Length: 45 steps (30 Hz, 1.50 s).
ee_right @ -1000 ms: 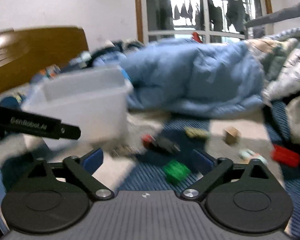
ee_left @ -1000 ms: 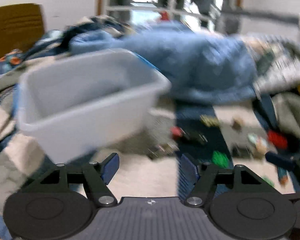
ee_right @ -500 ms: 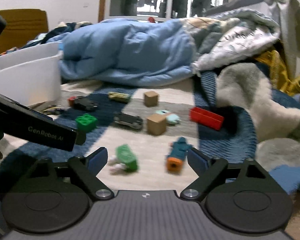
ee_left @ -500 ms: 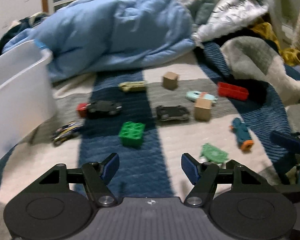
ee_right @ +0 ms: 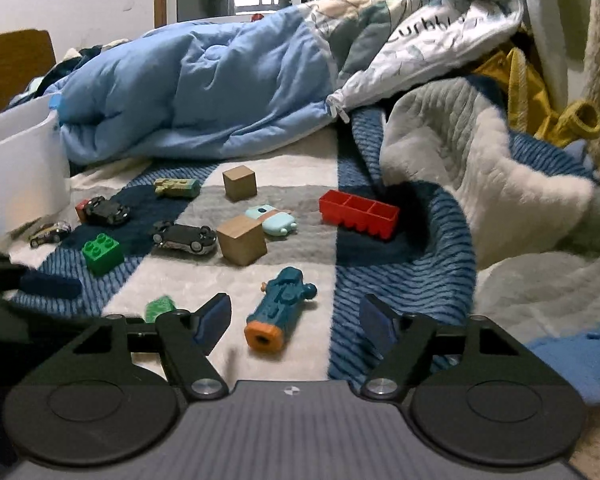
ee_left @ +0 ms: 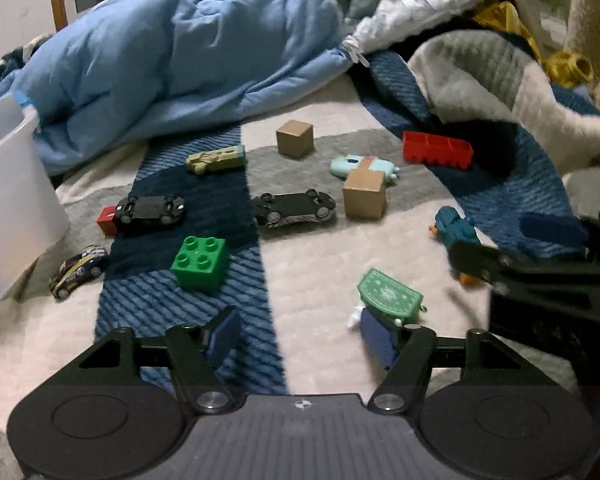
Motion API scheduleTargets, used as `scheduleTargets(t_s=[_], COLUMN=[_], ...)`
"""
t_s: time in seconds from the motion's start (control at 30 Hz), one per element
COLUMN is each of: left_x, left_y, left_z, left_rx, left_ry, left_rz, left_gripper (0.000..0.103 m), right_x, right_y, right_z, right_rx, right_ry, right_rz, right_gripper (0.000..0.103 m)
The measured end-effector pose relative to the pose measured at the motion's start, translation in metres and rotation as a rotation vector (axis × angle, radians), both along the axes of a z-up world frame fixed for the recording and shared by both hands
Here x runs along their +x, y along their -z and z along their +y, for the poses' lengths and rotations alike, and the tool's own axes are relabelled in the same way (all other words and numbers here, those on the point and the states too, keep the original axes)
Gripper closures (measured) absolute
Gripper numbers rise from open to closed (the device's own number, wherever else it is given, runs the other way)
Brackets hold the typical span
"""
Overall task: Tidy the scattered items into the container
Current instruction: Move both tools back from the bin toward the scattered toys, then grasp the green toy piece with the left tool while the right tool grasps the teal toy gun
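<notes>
— Plastic toys lay strewn over the blue, grey and cream striped quilt [ee_left: 312, 280] in front of you. Where was the container?

— You had the white plastic tub [ee_left: 8, 184] at the far left, on the quilt beside the crumpled light-blue duvet [ee_left: 180, 56]. Nearest it sat a small dark toy car [ee_left: 78, 266]; a black toy car [ee_left: 150, 209] lay against a little red block [ee_left: 107, 220].

— And your claws?

— Your left gripper [ee_left: 298, 338] had its jaws apart, having just closed slightly, with only quilt between them. Its right fingertip [ee_left: 376, 338] stood just in front of the flat green toy [ee_left: 390, 294]; I couldn't tell whether they touched. A green studded brick [ee_left: 200, 258] sat beyond its left fingertip.

— The right one?

— Your right gripper [ee_right: 296, 324] was also apart, jaws just narrowing, and the teal toy blaster with an orange muzzle [ee_right: 278, 308] lay on the quilt between the fingertips, untouched by either pad.

— What else lay out there?

— An overturned black car [ee_right: 184, 238], two tan wooden cubes [ee_right: 242, 240] [ee_right: 239, 183], a pale turquoise toy [ee_right: 272, 220], an olive toy vehicle [ee_right: 177, 187] and a long red plastic brick [ee_right: 358, 216] by the fluffy grey-white blanket [ee_right: 480, 184].
</notes>
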State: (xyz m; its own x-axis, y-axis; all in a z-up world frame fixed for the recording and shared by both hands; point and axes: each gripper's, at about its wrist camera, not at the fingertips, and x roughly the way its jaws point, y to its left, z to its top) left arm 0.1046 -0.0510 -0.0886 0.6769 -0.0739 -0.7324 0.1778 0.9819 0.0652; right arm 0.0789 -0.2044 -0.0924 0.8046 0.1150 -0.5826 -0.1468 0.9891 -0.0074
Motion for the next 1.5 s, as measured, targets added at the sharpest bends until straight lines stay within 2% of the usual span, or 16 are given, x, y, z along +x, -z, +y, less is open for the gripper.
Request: scheduleTargets(t_s=[0.07, 0.3, 0.37, 0.43, 0.6, 0.83, 0.87, 0.97, 1.0, 1.1, 1.17, 1.23, 1.27, 1.3, 1.4, 1.5], left_x=[0.003, 0.011, 0.015, 0.019, 0.022, 0.034, 0.035, 0.035, 0.034, 0.033, 0.03, 0.023, 0.019, 0.015, 0.009, 0.006], left_y=[0.002, 0.009, 0.01, 0.009, 0.007, 0.011, 0.011, 0.014, 0.013, 0.011, 0.007, 0.001, -0.001, -0.004, -0.01, -0.017], left_z=[-0.006, -0.02, -0.023, -0.023, -0.021, -0.022, -0.019, -0.01, -0.007, -0.002, -0.002, -0.008, -0.011, -0.015, -0.017, -0.015], left_rx=[0.029, 0.118, 0.126, 0.122, 0.128, 0.015, -0.01, -0.067, -0.07, -0.092, -0.132, -0.116, -0.091, -0.063, -0.068, -0.17], left_ry=[-0.007, 0.012, -0.002, -0.025, -0.057, -0.063, -0.073, -0.1, -0.1, -0.067, -0.025, 0.013, 0.024, 0.026, 0.025, 0.042], left_rz=[-0.007, -0.036, -0.042, -0.049, -0.082, -0.062, -0.055, -0.042, -0.047, -0.045, -0.036, -0.068, -0.089, -0.115, -0.132, -0.095], left_gripper=[0.034, 0.032, 0.032, 0.032, 0.032, 0.033, 0.038, 0.073, 0.079, 0.082, 0.077, 0.054, 0.035, 0.029, 0.029, 0.029], right_x=[0.007, 0.024, 0.024, 0.024, 0.02, 0.019, 0.019, 0.018, 0.018, 0.017, 0.016, 0.016, 0.015, 0.014, 0.012, 0.007], right_y=[0.003, 0.014, 0.014, 0.014, 0.011, 0.012, 0.012, 0.012, 0.013, 0.013, 0.012, 0.012, 0.012, 0.012, 0.011, 0.009], right_z=[0.001, 0.004, 0.005, 0.002, -0.006, -0.005, -0.005, -0.005, -0.005, -0.004, -0.004, -0.004, -0.004, -0.004, -0.005, -0.008], right_rx=[0.015, -0.002, -0.023, -0.018, -0.016, -0.028, -0.028, -0.034, -0.037, -0.037, -0.038, -0.034, -0.032, -0.032, -0.032, -0.032], right_ry=[-0.008, -0.019, -0.023, -0.029, -0.022, -0.021, -0.02, -0.022, -0.022, -0.02, -0.019, -0.018, -0.018, -0.017, -0.016, -0.019], right_rz=[0.028, 0.093, 0.096, 0.1, 0.094, 0.092, 0.092, 0.09, 0.089, 0.088, 0.088, 0.088, 0.088, 0.088, 0.09, 0.088], right_gripper=[0.041, 0.049, 0.064, 0.071, 0.073, 0.074, 0.074, 0.074, 0.074, 0.074, 0.074, 0.074, 0.074, 0.074, 0.074, 0.074])
